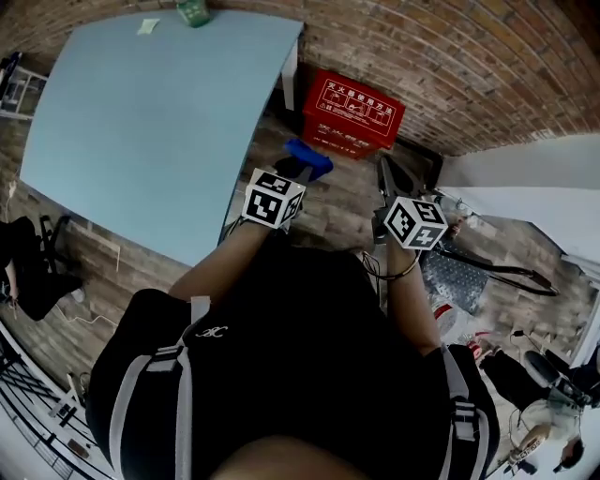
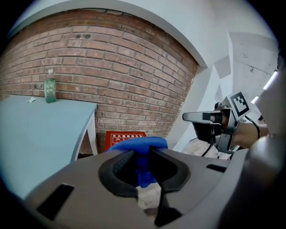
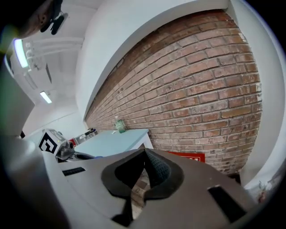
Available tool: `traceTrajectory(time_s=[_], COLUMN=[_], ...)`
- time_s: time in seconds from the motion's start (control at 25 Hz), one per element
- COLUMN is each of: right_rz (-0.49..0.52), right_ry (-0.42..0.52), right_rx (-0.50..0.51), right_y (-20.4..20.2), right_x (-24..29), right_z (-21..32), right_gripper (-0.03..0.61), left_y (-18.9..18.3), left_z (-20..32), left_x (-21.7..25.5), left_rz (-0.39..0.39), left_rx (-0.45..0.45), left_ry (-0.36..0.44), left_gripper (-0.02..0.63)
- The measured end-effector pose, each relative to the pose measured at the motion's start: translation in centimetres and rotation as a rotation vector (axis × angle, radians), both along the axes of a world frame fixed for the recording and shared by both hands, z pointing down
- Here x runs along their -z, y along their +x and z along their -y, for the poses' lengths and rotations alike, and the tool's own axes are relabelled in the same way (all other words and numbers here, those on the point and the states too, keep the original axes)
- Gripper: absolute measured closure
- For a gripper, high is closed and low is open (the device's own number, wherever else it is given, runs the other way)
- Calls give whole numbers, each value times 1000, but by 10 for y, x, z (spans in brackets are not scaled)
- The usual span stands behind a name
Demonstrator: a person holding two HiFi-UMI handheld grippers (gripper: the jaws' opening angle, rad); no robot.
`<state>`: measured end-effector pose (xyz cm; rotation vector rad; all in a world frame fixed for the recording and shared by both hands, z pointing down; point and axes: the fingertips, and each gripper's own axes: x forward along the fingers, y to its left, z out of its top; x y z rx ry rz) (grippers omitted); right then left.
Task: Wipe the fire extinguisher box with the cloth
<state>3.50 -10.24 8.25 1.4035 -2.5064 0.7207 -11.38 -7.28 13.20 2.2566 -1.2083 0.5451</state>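
Well left of the red fire extinguisher box (image 1: 352,112): pale blue table (image 1: 159,122), with a green bottle (image 1: 194,11) at its far edge.

Just left of the box and nearer than it: left claw (image 2: 145,154), clenched on a blue cloth (image 1: 311,157) bunched between the jaws and spilling over the tips. Held in the air, apart from the box; no contact with the red surface visible.

Box itself down on the floor, backed against the brick wall (image 1: 450,84), just beside the table leg, white print on its lid.

Right of the box and nearer than it: right claw (image 3: 144,152), pressed together with nothing between the jaws, hanging idle.

As for progress: cloth in grasp and pointed toward the box, but apparently no wiping under way here. Impossible to tell from these views whether any face is already clean. Likely left to do: lower the cloth onto the lid, then pass it over the top and the front. Low position on the floor probably calls for a long reach down.
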Motion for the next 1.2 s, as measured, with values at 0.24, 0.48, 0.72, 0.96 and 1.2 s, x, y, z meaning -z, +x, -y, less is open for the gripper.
traceTrajectory(time_s=[0.24, 0.48, 0.72, 0.96, 1.2], right_rz=[-23, -82, -78, -86, 0], right_ry=[-69, -87, -65, -36, -13], right_rx=[-127, -110, -9, 114, 82], right_y=[-1, 7, 3, -16, -20], right_x=[-14, -46, -99, -175, -265], right_z=[24, 39, 90, 132, 127], right_gripper=[563, 563, 563, 563, 563], left_y=[-15, 0, 7, 16, 8], left_z=[46, 91, 130, 153, 167], left_x=[-27, -55, -105, -200, -288], left_rz=[-24, -50, -30, 18, 43], left_rx=[-57, 0, 98, 129, 163], left_ry=[-71, -80, -87, -109, -7], left_gripper=[543, 542, 543, 543, 543])
